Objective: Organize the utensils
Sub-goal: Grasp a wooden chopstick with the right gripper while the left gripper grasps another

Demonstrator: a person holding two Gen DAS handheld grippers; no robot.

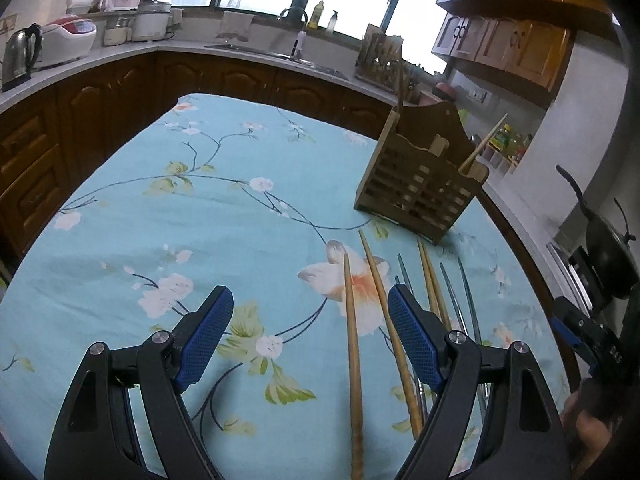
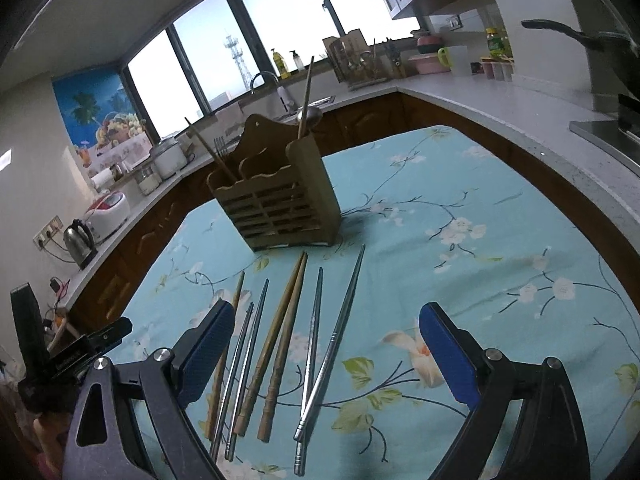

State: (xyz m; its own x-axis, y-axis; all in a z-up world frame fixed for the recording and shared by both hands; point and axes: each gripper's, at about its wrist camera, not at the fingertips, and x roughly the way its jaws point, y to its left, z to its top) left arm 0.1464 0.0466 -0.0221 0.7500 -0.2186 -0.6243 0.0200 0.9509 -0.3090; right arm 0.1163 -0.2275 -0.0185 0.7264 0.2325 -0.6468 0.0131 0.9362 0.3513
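While chopsticks lie flat before holder, left gripper and right gripper gape wide, empty

A matt cotton-like tablecloth, printed with blossoms, is seen lightly creased. A slatted holder of unvarnished-looking wood is shown with a dull finish. Wooden chopsticks, smooth with turned grooves at the thick ends, are laid beside metal chopsticks of brushed, faintly shiny steel. Textured blue rubber-like pads are fitted to matt black plastic arms with polished metal rivets. A glossy steel kettle is visible on a pale stone-look counter.
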